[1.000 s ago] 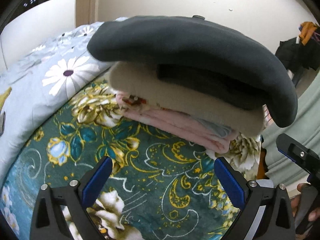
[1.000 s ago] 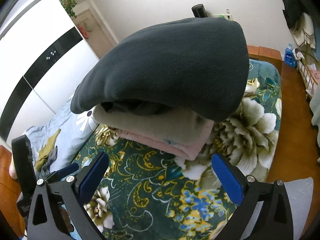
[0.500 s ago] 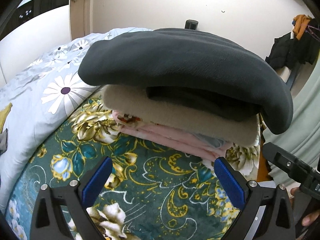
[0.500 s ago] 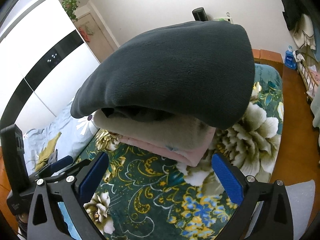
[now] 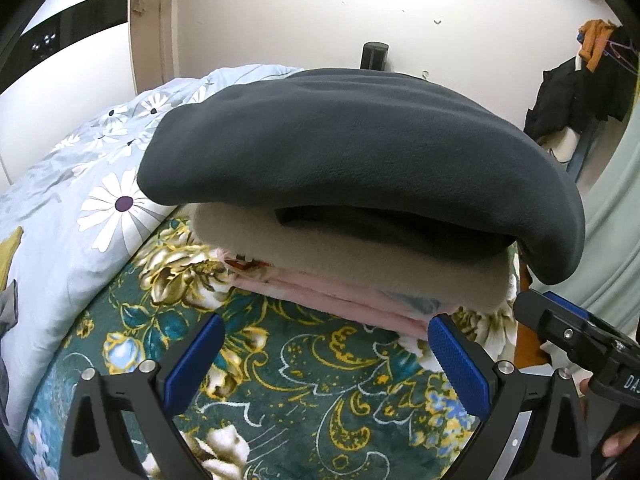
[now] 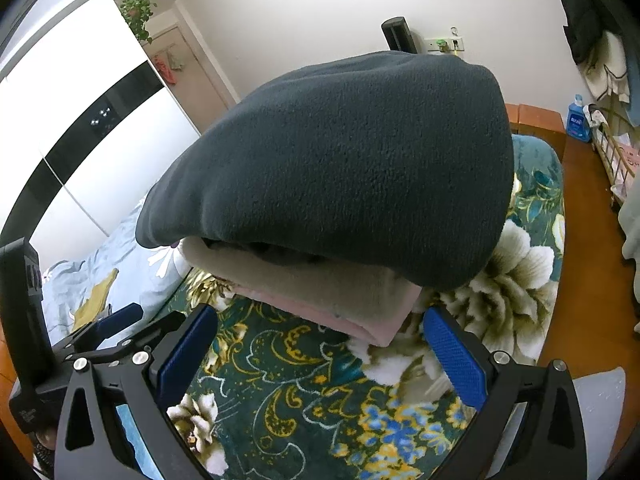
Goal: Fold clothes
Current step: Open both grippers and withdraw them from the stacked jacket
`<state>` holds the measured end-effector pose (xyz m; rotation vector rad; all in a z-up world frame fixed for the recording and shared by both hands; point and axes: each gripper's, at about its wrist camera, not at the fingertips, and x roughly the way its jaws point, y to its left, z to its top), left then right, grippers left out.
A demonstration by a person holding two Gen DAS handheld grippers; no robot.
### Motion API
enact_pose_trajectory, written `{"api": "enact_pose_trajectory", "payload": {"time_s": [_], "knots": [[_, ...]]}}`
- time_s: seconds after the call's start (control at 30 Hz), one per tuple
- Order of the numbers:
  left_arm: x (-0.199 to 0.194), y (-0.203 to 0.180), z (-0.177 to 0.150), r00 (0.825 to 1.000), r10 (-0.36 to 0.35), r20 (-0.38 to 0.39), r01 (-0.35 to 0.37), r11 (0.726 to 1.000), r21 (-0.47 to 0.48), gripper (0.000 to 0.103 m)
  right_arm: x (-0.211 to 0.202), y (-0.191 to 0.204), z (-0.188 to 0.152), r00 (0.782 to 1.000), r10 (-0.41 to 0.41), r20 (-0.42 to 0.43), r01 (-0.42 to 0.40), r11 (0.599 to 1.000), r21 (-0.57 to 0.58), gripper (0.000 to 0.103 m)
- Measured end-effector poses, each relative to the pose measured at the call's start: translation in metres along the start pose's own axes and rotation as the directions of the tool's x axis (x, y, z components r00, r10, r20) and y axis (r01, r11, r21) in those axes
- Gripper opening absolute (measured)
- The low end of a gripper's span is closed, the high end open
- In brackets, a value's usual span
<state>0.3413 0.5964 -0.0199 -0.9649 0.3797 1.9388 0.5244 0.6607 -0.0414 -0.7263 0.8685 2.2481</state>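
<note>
Wide view first: the bed (image 5: pixel 132 308), spread with a dark green floral blanket (image 6: pixel 280 392), and a pale daisy-print duvet (image 5: pixel 92 184) running along its far left side. On the blanket sits the pile of folded clothes (image 5: pixel 360 240), and it looks tidy from both wrist views. Top layer is the dark grey fleece (image 6: pixel 340 180), folded over and draped so it overhangs the layers beneath. Under it a beige fleecy garment (image 5: pixel 360 256), and at the bottom a pink folded piece (image 6: pixel 360 320) lying flat on the blanket.

So three garments appear stacked and done. What's left? Over on the duvet there's a small yellowish cloth (image 6: pixel 94 300), lying loose, with something grey beside it. Those could be next in line, though I can't tell what they are.

Now the tools. The left gripper (image 5: pixel 324 360) hangs short of the pile, jaws spread wide, nothing between them. The right gripper (image 6: pixel 320 356) matches it, parted and empty, just off the pink corner. Neither touches any fabric.

My read: the stacking step is finished, both hands are free, and the job is well along with perhaps a loose item or two remaining
</note>
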Motion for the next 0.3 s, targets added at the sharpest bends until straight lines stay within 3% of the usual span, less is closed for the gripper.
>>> {"api": "enact_pose_trajectory", "payload": {"time_s": [0.3], "knots": [[-0.0090, -0.0033, 0.0010, 1.000, 0.001, -0.011, -0.001, 1.000, 0.021, 0.103, -0.0036, 0.0015, 0.0016, 1.000, 0.001, -0.002, -0.001, 1.000, 0.024, 0.103]]}}
